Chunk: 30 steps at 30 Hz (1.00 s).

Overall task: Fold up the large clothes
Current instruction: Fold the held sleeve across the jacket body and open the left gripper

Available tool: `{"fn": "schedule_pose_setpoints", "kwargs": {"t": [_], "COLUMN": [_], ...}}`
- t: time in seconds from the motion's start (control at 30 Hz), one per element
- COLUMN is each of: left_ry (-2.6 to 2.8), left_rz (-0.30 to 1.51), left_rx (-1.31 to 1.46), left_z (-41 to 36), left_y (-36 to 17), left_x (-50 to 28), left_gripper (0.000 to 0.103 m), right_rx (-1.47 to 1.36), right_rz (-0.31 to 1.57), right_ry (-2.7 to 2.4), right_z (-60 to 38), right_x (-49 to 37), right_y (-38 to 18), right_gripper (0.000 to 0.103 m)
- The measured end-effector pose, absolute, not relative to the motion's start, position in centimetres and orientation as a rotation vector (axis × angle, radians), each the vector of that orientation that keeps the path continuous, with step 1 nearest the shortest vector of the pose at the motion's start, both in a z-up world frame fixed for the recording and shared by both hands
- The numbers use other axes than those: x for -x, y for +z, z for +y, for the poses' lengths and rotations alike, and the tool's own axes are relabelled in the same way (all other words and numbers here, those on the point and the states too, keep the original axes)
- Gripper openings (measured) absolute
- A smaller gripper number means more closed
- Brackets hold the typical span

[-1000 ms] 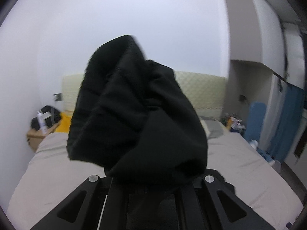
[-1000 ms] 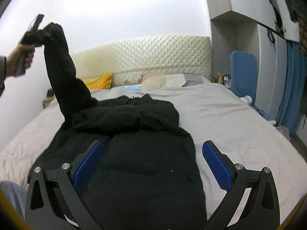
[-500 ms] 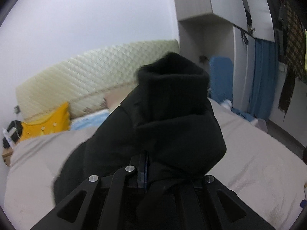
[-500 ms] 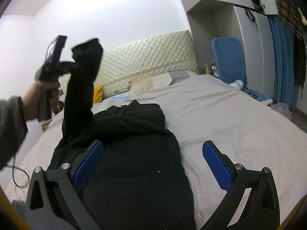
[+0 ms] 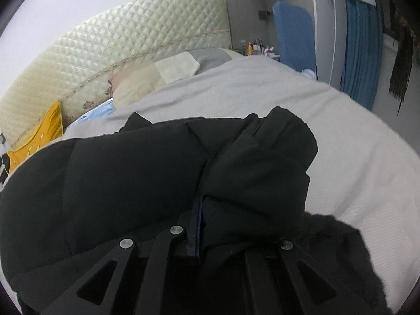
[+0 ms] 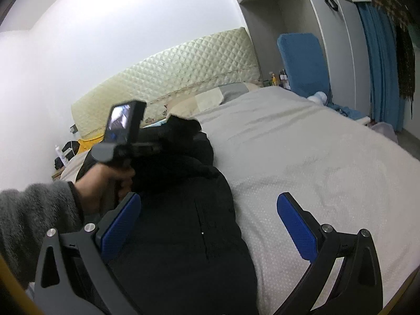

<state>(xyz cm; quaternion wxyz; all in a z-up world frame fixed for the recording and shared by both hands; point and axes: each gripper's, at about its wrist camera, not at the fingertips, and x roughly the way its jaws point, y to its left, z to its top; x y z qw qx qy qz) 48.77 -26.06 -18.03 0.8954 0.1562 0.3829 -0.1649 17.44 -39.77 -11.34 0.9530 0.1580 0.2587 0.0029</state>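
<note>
- The black jacket (image 6: 183, 236) lies along the left side of the bed (image 6: 315, 162), collar end toward the headboard (image 6: 183, 78), hem toward the foot edge.
- Left gripper (image 5: 199, 210) is clamped tight on the sleeve cuff (image 5: 275, 152), with the bunched dark fabric spilling over its jaws and hiding most of them.
- From the right-hand camera you can see that left gripper (image 6: 168, 141) held low over the jacket's upper body, with the person's left hand (image 6: 105, 183) wrapped round the handle. My read: the sleeve is being laid across the chest, so the arm ends up inside the jacket's outline.
- Right gripper (image 6: 210, 225) hovers near the foot edge, blue pads spread wide, holding nothing. It straddles the jacket's right edge, probably waiting to pin or take the hem.
- A pillow (image 6: 218, 95) sits at the head edge, well apart from the action.
- Puffy fabric like this may spring back once the clamp lets go.
</note>
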Motion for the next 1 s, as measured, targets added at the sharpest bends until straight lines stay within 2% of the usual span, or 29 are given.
{"fn": "schedule_pose_setpoints", "kwargs": {"t": [0.17,0.27,0.33,0.37,0.4,0.47,0.5,0.57,1.0], "left_ry": [-0.321,-0.231,-0.2,-0.198,-0.201,-0.234,-0.249,-0.284,-0.26], "left_rz": [0.746,0.633,0.563,0.558,0.565,0.596,0.605,0.598,0.624], "left_rx": [-0.315,-0.4,-0.384,-0.357,-0.332,-0.301,-0.303,-0.303,-0.108], "left_z": [-25.6,-25.7,-24.9,-24.3,-23.9,-23.0,-22.6,-21.6,-9.4], "left_y": [-17.5,-16.1,-14.7,-14.0,-13.5,-12.7,-12.3,-11.4,-6.0], "left_x": [-47.8,-46.1,-44.6,-44.0,-43.7,-42.7,-42.2,-40.6,-37.3], "left_gripper": [0.006,0.008,0.014,0.026,0.043,0.062,0.069,0.073,0.073], "right_rx": [-0.309,-0.304,-0.285,-0.273,-0.265,-0.254,-0.252,-0.241,-0.193], "right_rz": [0.541,0.558,0.562,0.563,0.562,0.565,0.568,0.576,0.599], "right_ry": [-0.01,-0.013,-0.02,-0.023,-0.025,-0.03,-0.031,-0.033,0.009], "right_z": [-39.9,-39.5,-39.5,-39.3,-39.2,-39.0,-39.0,-38.6,-36.0], "right_x": [-18.3,-18.8,-19.0,-18.9,-18.8,-18.7,-18.7,-18.7,-19.3], "right_y": [-12.1,-12.3,-12.5,-12.5,-12.5,-12.8,-12.9,-13.0,-13.3], "right_gripper": [0.103,0.103,0.103,0.103,0.103,0.103,0.103,0.103,0.103]}}
